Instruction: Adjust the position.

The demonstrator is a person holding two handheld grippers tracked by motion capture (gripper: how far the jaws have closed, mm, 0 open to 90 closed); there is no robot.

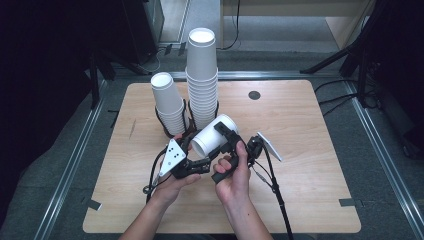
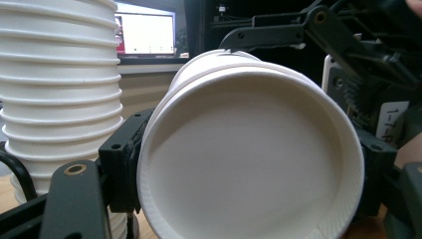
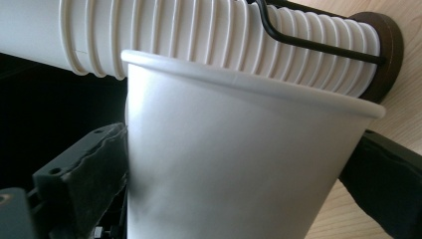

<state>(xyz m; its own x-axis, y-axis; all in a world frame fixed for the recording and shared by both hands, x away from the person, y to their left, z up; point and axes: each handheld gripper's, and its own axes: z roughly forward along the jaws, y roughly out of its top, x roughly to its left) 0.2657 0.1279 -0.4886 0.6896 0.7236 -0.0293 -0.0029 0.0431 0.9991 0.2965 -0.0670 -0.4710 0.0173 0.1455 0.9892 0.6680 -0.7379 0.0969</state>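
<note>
While the paper cup [image 1: 212,136] is lying sideways at frame centre, the left gripper [image 1: 192,161] is clamping its rim end and the right gripper [image 1: 231,137] is straddling its wall, pads apparently touching. Light, thin, crushable: I'd be gripping near the rolled rim.

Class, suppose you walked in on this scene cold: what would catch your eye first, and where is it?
A white paper cup lying on its side above the middle of the wooden table, caught between the left gripper and the right gripper. Just behind it, two tall stacks of cups rise in a black wire holder.
</note>
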